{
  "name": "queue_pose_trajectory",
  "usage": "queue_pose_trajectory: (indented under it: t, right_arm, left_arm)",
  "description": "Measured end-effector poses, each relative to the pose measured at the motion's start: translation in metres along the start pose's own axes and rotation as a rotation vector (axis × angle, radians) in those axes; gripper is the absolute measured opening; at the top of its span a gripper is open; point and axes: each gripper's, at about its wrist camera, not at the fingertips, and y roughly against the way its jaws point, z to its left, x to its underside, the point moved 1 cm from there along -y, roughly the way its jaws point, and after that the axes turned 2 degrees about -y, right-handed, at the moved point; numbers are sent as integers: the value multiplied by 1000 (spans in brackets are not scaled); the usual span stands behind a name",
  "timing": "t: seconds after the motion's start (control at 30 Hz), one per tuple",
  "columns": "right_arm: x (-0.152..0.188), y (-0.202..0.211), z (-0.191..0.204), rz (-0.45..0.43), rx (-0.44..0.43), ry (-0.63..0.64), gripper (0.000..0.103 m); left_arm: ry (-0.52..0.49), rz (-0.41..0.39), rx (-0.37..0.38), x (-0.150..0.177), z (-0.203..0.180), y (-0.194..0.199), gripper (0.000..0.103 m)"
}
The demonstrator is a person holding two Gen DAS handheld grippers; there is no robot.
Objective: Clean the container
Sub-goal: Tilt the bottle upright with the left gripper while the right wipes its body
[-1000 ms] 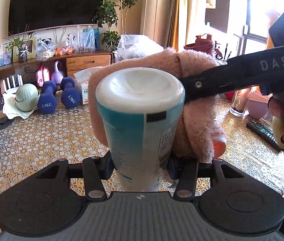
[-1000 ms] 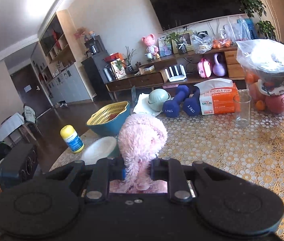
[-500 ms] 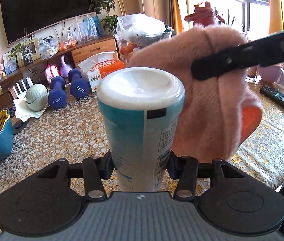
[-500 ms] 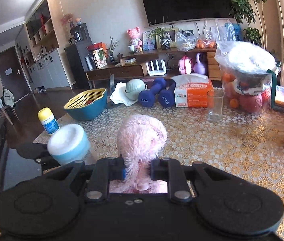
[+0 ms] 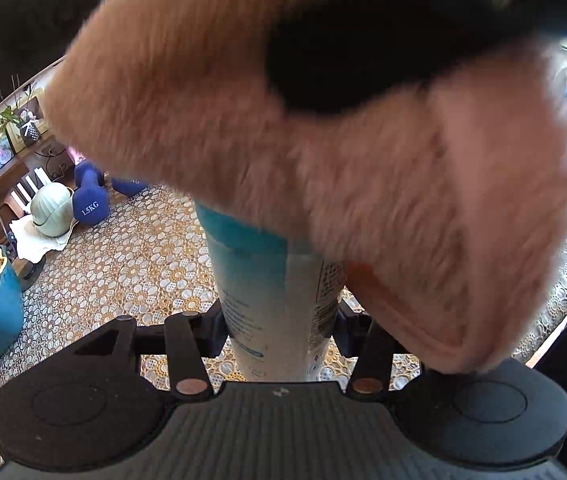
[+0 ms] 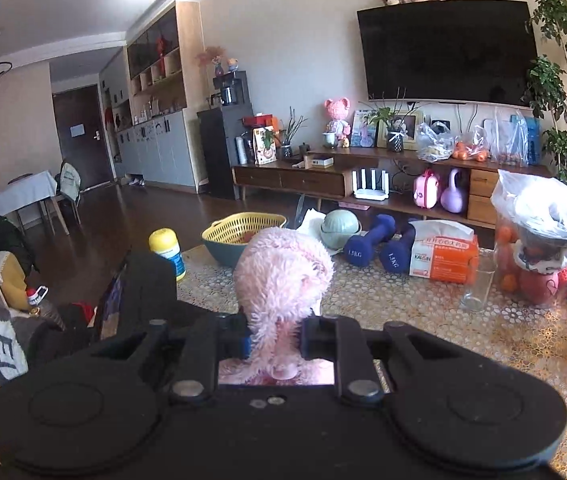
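1. Gripping the tall white cylindrical container with a teal band and printed label [image 5: 271, 296], the left tool [image 5: 279, 336] has its two black fingers closed on the container's lower body, one on each side.
2. That container stands upright in the left tool, its long axis vertical, held above the gold lace-patterned cloth of the bench [image 5: 135, 256], towards the near edge.
3. Clamped in the right tool [image 6: 275, 340] is a fluffy pink plush cloth [image 6: 283, 276], bunched between the fingers and puffing out ahead of them.
4. In the left wrist view the same pink cloth [image 5: 323, 152] lies over the top of the container and hides the lid completely; it also drapes down the container's right side. The cloth is blurred there.
5. Deciding relation: the cloth sits directly above the container, in line with its vertical axis, and the right tool reaches in from the upper right as a dark shape. So the right hand does the wiping and the left one only steadies.
6. My judgement is that the lid is being wiped now, with the sides not obviously done.
7. The next stroke probably calls for the cloth to run down along the upright wall, while the left grip stays low and clear.
8. A hard sideways push could tilt the container in the left tool, since it is gripped only near its base.
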Motion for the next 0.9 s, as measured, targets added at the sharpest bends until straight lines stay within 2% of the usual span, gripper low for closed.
queue_pose_trajectory:
  t: [0.2,0.43,0.6,0.77,0.9]
  right_arm:
    - [12,-8,-13,24,26,-34,19]
    - [28,-12,-56,40,107,-131,19]
    - [50,-26,-79,102,170,-175,19]
    - [72,-41,-88,188,245,-164,18]
    - [68,-19,-89,134,257,-193,18]
  left_arm:
    - [-7,10,9,4,-8,0,49]
    - [-24,-8,13,6,-20,0,49]
    - [-18,-21,19,6,-22,-1,49]
    - [-31,-15,28,4,-23,-4,49]
    - [-25,-18,25,3,-21,-8,49]
